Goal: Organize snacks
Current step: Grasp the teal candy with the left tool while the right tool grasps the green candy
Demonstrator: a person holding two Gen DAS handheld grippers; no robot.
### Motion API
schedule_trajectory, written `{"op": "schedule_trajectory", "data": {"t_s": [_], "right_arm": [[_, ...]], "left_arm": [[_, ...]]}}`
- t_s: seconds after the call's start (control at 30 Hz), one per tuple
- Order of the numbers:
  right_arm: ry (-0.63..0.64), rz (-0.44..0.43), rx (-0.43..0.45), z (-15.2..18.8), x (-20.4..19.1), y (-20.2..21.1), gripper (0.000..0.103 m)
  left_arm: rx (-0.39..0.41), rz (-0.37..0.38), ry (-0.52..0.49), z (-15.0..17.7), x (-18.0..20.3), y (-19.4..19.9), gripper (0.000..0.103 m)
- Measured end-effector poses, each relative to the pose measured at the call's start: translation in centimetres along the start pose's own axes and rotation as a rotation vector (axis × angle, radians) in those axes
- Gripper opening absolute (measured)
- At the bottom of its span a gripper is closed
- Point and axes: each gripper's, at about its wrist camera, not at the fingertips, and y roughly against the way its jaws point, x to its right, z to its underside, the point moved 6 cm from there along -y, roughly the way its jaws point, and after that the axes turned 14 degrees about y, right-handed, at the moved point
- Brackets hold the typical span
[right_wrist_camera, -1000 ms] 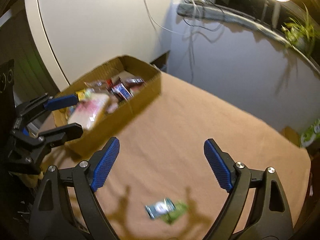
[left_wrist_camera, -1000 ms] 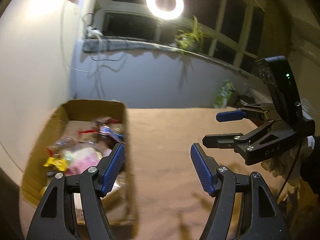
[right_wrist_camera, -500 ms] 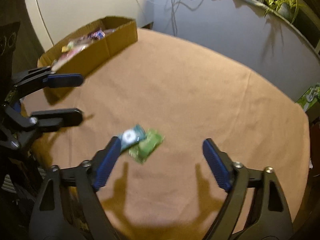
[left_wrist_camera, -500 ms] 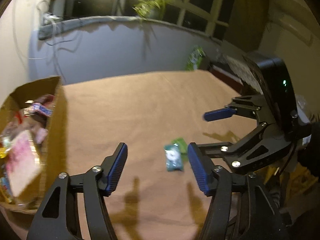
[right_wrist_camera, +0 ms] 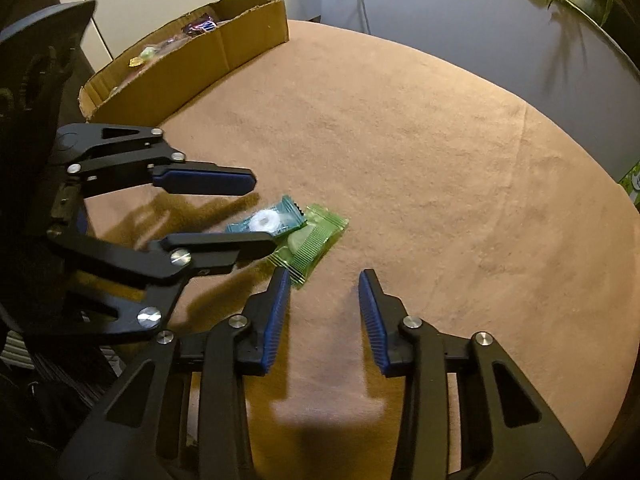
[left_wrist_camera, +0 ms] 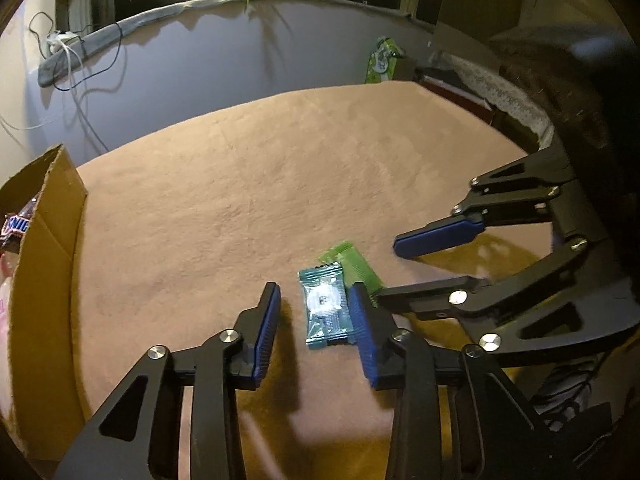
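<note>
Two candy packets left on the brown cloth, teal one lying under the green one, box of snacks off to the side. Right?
Not quite: the teal packet lies on top of the green packet, overlapping its edge, as the right wrist view shows. The rest holds: both sit on the brown cloth, and the cardboard box of snacks stands off to the side.

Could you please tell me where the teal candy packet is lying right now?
In the left wrist view the teal candy packet lies on the brown cloth, low and centre, between the left gripper's fingers, overlapping the green packet on its right.
</note>
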Motion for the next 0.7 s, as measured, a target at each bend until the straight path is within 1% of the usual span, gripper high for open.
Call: {"op": "schedule_trajectory", "data": {"t_s": [0.1, 0.17, 0.27, 0.37, 0.53, 0.7], "right_arm": [[0.000, -0.002, 0.001, 0.0, 0.0, 0.0, 0.038], [-0.006, -0.012, 0.005, 0.0, 0.1, 0.0, 0.038], [-0.031, -0.035, 0.012, -0.1, 0.3, 0.0, 0.038], [-0.042, -0.052, 0.014, -0.3, 0.3, -0.2, 0.038], [-0.030, -0.028, 0.005, -1.5, 0.0, -1.1, 0.038], [0.033, 0.030, -0.015, -2.7, -0.7, -1.8, 0.038]], "left_arm": [[-0.008, -0.015, -0.027, 0.2, 0.1, -0.4, 0.031], [-0.001, -0.032, -0.050, 0.5, 0.2, -0.2, 0.026], [0.000, -0.033, -0.042, 0.4, -0.1, -0.2, 0.022], [0.009, -0.044, -0.032, 0.3, -0.6, -0.1, 0.022], [0.023, -0.061, -0.011, 0.2, -1.5, 0.0, 0.022], [0.033, -0.071, 0.027, 0.2, -2.3, 0.3, 0.022]]}}
